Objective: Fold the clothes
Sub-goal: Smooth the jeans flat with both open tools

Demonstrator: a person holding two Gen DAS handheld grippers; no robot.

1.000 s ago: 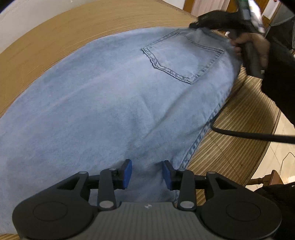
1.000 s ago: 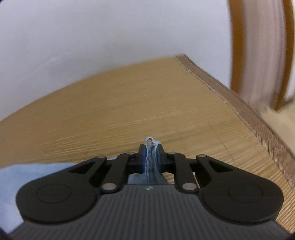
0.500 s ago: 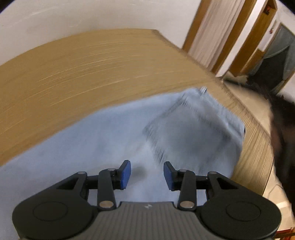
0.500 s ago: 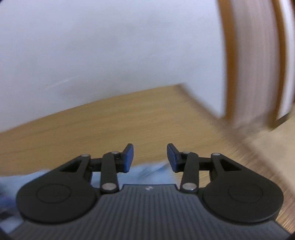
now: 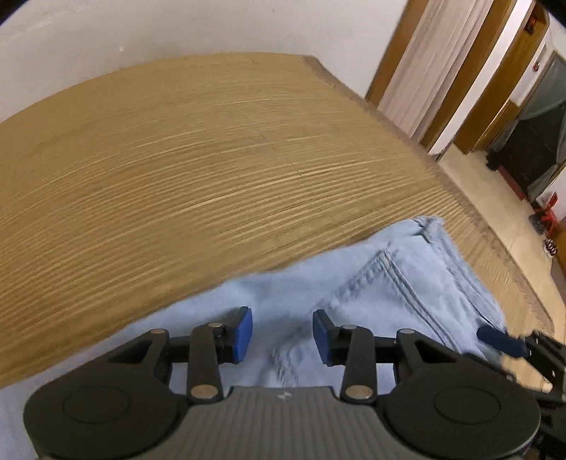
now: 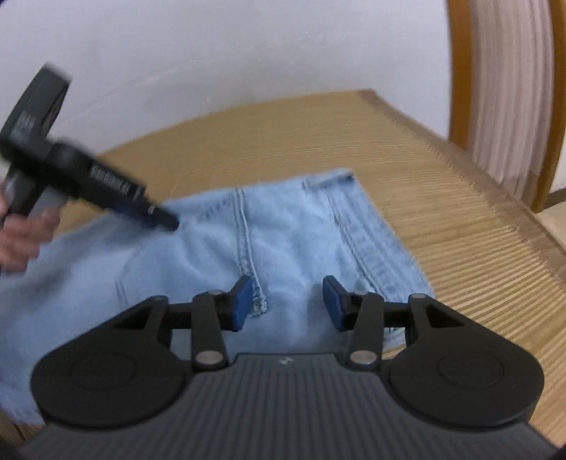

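Light blue jeans [image 5: 389, 283] lie flat on a bamboo mat [image 5: 212, 159], back pocket up. My left gripper [image 5: 283, 329] hovers open over the denim beside the pocket, nothing between its blue pads. From the right wrist view the jeans [image 6: 290, 230] spread out ahead with the waistband at the right. My right gripper [image 6: 288, 300] is above them, its jaws opening and empty. The left gripper [image 6: 166, 221] reaches in from the upper left, held by a hand [image 6: 21, 240]. One blue finger of the right gripper [image 5: 502, 341] shows at the right edge of the left wrist view.
The bamboo mat [image 6: 460, 247] extends past the jeans to a white wall [image 5: 177, 32] at the back. Its right edge drops to a tiled floor [image 5: 495, 198]. A curtain and wooden door frames [image 5: 417, 70] stand beyond that edge.
My right gripper let go of the denim edge it was pinching, opened and drew back above the jeans. My left gripper travelled across the jeans toward the pocket end.
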